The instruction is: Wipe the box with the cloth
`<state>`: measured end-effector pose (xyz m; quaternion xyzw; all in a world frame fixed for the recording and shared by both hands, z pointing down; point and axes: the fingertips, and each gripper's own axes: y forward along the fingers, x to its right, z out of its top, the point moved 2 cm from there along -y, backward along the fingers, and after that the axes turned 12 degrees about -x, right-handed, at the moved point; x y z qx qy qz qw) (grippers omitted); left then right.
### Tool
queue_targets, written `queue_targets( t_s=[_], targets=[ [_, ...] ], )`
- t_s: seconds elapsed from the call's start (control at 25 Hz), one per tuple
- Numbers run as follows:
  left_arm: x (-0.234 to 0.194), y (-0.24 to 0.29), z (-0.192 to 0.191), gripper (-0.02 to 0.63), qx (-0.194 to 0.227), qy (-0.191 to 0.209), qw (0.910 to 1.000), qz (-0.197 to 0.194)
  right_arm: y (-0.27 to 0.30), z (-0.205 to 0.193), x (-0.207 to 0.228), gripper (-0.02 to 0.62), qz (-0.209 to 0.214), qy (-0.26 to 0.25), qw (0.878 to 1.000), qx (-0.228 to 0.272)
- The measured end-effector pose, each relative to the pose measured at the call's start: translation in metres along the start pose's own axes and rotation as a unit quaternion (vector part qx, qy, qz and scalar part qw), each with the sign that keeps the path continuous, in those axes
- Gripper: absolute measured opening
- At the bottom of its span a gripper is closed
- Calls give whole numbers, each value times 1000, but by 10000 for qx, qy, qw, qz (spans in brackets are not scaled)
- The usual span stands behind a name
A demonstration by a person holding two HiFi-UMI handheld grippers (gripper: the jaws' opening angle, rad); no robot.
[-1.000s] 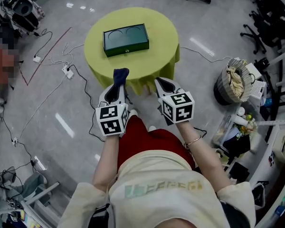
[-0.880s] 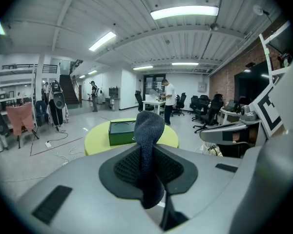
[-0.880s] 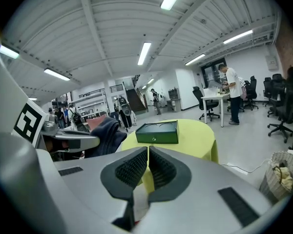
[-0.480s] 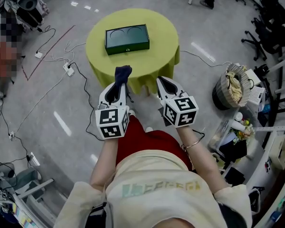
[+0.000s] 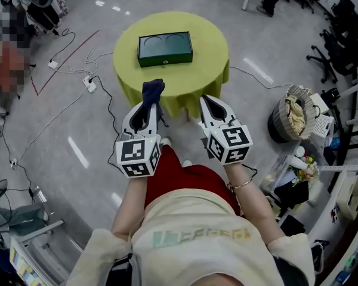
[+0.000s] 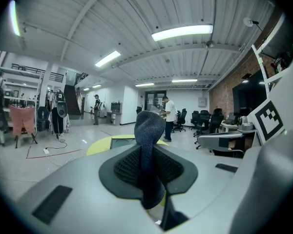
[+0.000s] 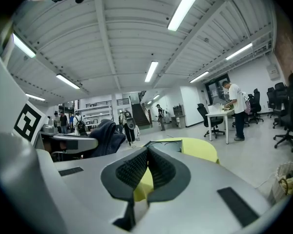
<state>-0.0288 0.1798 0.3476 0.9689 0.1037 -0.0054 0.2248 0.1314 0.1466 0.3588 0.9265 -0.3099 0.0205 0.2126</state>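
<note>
A dark green box [image 5: 165,48] with two round recesses in its lid lies on the round yellow-green table [image 5: 210,52]. My left gripper [image 5: 147,107] is shut on a dark blue cloth [image 5: 152,92] that sticks up past the jaw tips, near the table's front edge. The same cloth [image 6: 148,133] fills the jaws in the left gripper view. My right gripper [image 5: 209,106] is shut with nothing in it, level with the left one. Its closed pads [image 7: 147,169] point at the table [image 7: 198,149].
Cables and a power strip [image 5: 88,84] lie on the floor left of the table. A basket [image 5: 292,113] and shelves of clutter stand at the right. Office chairs [image 5: 337,34] sit at the far right. People stand at desks [image 7: 233,107] in the distance.
Both grippers have stayed near the table's front edge, shifting slightly; the table and box sit a little more to the right in the head view.
</note>
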Motion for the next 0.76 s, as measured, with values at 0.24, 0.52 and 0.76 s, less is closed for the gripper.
queue_targets(
  t_s=[0.24,0.52,0.76],
  targets=[
    [-12,-19,1,71,149,-114,9998,105,-6,4,-11,37,50,-77,9999,136],
    [-17,-27,1,71,178,-199,9995,149,-9,7,-16,37,69,-129,9998,167],
    [-20,-31,-1,71,122,-196,9996,138,-9,7,-20,37,137,-77,9997,179]
  ],
)
